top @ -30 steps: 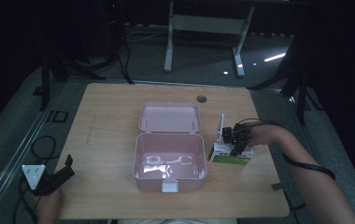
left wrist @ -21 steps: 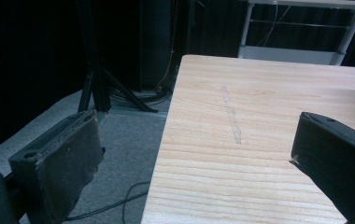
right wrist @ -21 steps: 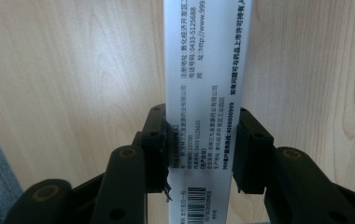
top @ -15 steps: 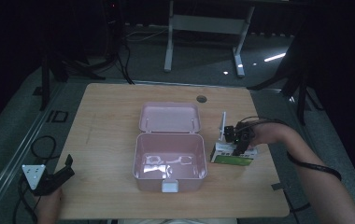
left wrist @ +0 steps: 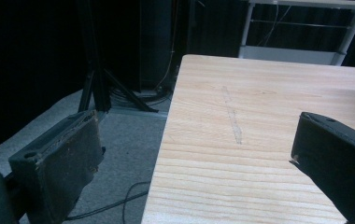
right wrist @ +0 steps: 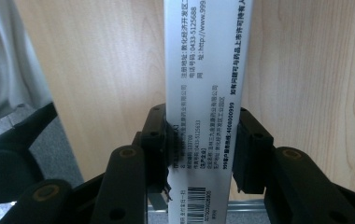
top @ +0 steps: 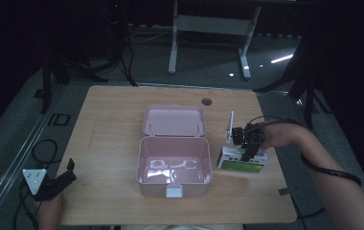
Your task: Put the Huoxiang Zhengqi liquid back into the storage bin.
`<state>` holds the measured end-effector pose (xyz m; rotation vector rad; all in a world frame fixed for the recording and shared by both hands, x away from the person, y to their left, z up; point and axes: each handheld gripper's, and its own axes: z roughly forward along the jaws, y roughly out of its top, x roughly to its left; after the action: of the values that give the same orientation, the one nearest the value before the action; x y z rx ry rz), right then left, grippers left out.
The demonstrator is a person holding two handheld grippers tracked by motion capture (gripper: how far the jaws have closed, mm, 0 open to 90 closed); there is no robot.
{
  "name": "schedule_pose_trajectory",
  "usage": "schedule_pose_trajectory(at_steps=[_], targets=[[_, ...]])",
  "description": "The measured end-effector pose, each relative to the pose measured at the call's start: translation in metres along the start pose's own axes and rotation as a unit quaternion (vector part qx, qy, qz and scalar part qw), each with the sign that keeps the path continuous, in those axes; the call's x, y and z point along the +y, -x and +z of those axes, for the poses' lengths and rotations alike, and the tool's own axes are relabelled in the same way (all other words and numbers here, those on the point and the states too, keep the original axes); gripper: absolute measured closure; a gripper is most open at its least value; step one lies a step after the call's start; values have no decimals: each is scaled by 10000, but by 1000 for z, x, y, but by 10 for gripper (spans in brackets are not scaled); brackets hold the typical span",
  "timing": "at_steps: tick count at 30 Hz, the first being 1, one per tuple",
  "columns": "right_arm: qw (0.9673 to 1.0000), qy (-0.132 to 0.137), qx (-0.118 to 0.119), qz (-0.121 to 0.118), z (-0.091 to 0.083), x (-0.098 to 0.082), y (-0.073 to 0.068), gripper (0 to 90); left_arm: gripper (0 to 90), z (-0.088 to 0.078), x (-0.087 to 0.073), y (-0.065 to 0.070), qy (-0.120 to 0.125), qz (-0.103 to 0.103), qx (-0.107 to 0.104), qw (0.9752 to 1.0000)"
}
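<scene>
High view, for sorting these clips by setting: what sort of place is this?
Probably a dim lab or studio set up for recording, not a home: a lone wooden table on grey carpet, black tripod legs and trailing cables beside it, and a white metal stand behind.

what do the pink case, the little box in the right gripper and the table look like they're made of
Pink case: likely moulded plastic, glossy, with glare on its floor and rounded corners.
Small box: seemingly printed cardboard, smooth white with flat panels, crisp edges, text and a barcode.
Table: wood or wood-look laminate, matte with pale straight grain.
</scene>
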<state>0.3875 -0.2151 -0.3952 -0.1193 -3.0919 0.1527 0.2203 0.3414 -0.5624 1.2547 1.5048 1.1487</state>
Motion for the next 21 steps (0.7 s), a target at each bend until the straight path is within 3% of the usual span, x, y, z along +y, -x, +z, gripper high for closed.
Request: schedule_pose_trajectory(at_steps=[14, 21], targets=[[9998, 70, -178, -43, -32, -3, -13, 619, 21, 0, 0, 0, 3, -26, 0, 10000], [9997, 10, -258, 57, -59, -5, -21, 619, 21, 0, 0, -1, 2, -22, -13, 10000]])
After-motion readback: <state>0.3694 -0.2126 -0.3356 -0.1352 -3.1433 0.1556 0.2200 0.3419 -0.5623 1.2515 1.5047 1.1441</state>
